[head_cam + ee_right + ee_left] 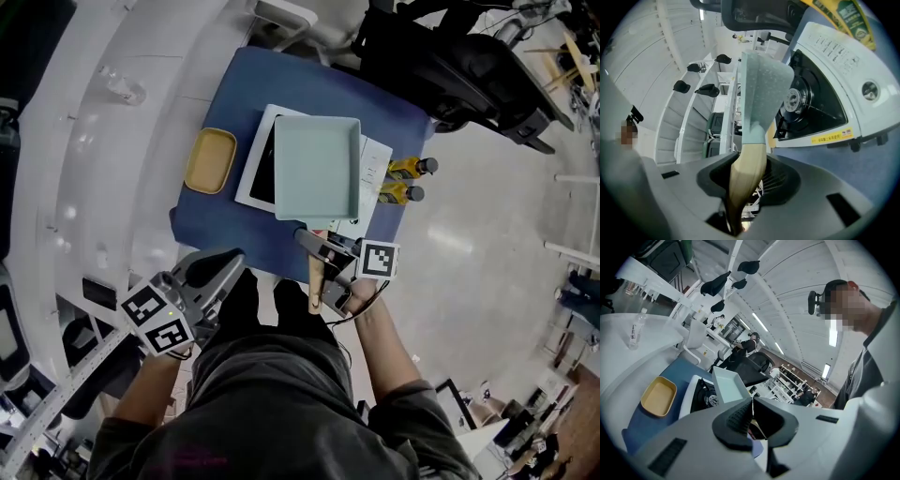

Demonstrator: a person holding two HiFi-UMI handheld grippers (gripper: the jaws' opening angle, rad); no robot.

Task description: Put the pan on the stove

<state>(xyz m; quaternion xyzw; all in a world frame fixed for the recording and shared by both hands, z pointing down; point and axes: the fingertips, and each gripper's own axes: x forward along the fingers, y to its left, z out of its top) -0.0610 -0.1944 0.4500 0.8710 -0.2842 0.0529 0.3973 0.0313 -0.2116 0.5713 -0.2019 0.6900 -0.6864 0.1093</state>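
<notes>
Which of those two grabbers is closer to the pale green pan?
Right. The right gripper grips the pan by its wooden handle; the left gripper hangs well short of it, jaws together.

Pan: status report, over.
Right gripper shut on pan handle. Left gripper shut, empty. Pan above gas stove, touchdown unclear. Yellow tray beside, clear.

I see the blue surface (225, 225) just ahead of my right claw (309, 240): white stove (255, 164) dead ahead, yellow tray (210, 160) left, two yellow bottles (405, 169) right.
</notes>
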